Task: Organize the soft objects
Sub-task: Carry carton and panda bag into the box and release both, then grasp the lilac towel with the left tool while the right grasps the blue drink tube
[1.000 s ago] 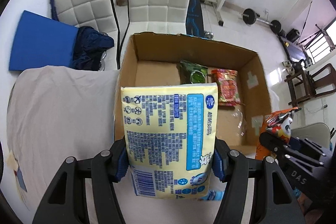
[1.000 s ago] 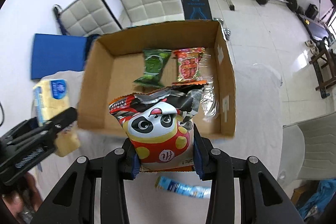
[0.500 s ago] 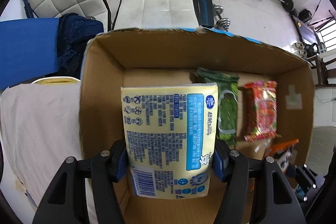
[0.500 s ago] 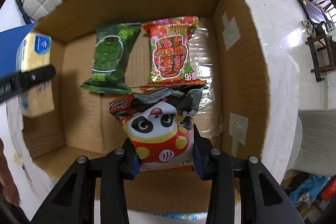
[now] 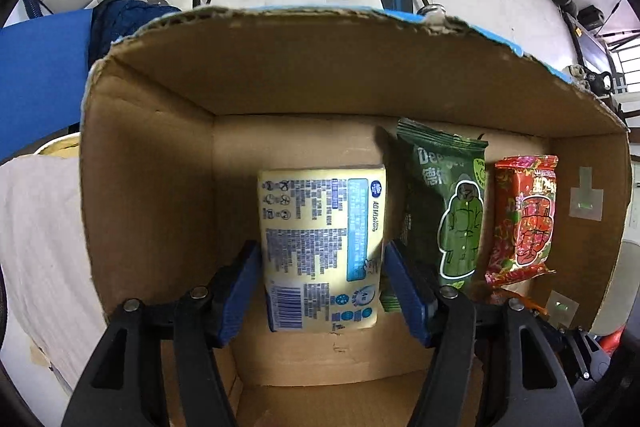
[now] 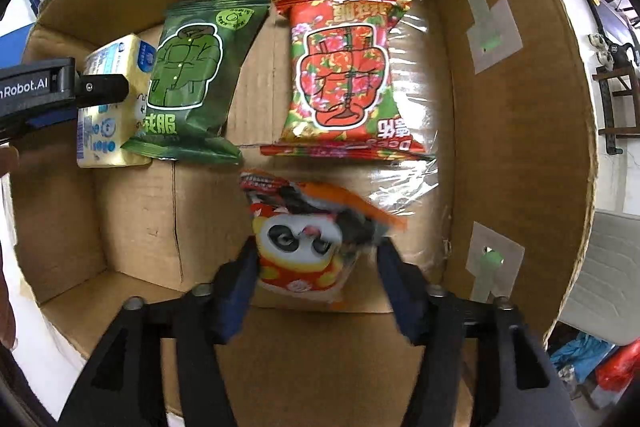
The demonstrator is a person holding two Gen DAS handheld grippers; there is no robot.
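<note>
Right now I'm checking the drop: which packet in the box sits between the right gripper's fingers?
The panda packet, between the opening right gripper; the green packet and red packet lie flat beyond.

My left wrist view looks straight down, close, into the cardboard box (image 5: pixel 152 187). My right wrist view does likewise, nearer its other side. Both share the green packet (image 5: pixel 448 203) and red packet (image 6: pixel 348 67).
</note>
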